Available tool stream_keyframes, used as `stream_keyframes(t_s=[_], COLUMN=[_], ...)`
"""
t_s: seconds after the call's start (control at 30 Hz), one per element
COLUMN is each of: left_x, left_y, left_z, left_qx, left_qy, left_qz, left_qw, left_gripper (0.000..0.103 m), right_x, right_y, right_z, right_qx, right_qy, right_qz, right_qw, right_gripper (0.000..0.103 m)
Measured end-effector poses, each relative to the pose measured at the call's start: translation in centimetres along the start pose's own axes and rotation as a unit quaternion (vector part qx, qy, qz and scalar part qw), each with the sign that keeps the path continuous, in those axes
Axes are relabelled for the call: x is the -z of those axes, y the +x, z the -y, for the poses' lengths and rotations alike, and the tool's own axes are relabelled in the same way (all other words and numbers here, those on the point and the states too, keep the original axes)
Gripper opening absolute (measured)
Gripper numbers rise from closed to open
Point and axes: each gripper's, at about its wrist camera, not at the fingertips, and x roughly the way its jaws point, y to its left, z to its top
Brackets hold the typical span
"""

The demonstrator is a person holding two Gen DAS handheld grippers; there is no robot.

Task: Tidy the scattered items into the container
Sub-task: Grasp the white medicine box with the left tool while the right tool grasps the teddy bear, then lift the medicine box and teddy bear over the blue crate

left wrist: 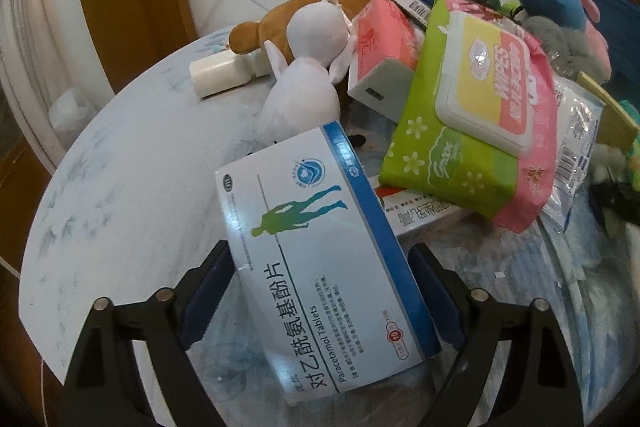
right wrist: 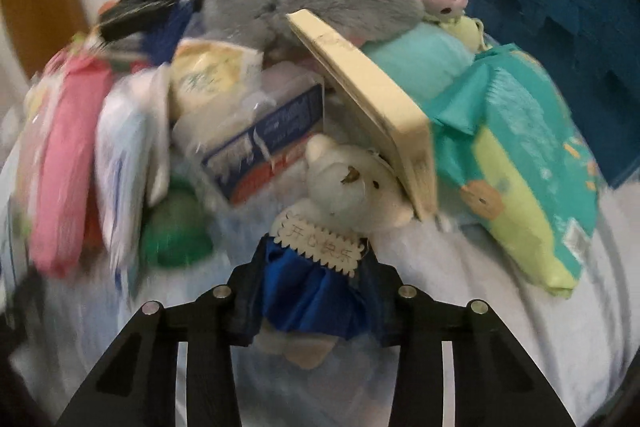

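Left claw [left wrist: 320, 303] grips the tablet box [left wrist: 316, 255]; right claw [right wrist: 316, 291] grips the small bear [right wrist: 332, 227]. Blue basket [right wrist: 560, 7] at one o'clock: lift both clear of the pile before release.

The table [left wrist: 120, 163] lies bare on the left wrist's left side, up to a white bottle [left wrist: 224, 73]. Ahead and right, a white plush toy [left wrist: 308, 75], wipes pack [left wrist: 472, 115] and boxes crowd together. In the right wrist view, a heap of toys blocks the front, a cream box [right wrist: 372, 99] leaning over the small bear [right wrist: 352, 195].
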Motion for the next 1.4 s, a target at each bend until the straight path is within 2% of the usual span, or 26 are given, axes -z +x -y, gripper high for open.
stream_keyframes(t_s=[0.2,0.6,0.97,1.17,1.4], left_x=[1.0,0.4,-3.2,-6.0,-9.3], left_y=[-0.5,-2.5,-6.8,-10.4,-14.7], left_z=[0.1,-1.3,-0.1,2.6,5.7], left_qx=[0.005,0.000,-0.007,0.018,0.048], left_qy=[0.011,0.000,0.031,0.055,0.084], left_qz=[0.010,0.026,0.082,0.124,0.172], left_qw=[0.9999,0.9997,0.9962,0.9906,0.9802], left_gripper=[0.083,0.082,0.082,0.082,0.082], right_x=[2.1,1.9,-0.4,-1.8,-3.2], right_y=[-3.0,-6.7,-10.4,-14.6,-20.3], right_z=[-0.7,-0.8,-1.4,-0.7,1.9], right_qx=[-0.010,-0.042,-0.062,-0.058,-0.032], right_qy=[-0.037,-0.050,-0.067,-0.061,-0.037], right_qz=[0.017,0.050,0.095,0.137,0.191], right_qw=[0.999,0.997,0.991,0.987,0.980], right_gripper=[0.039,0.039,0.039,0.039,0.039])
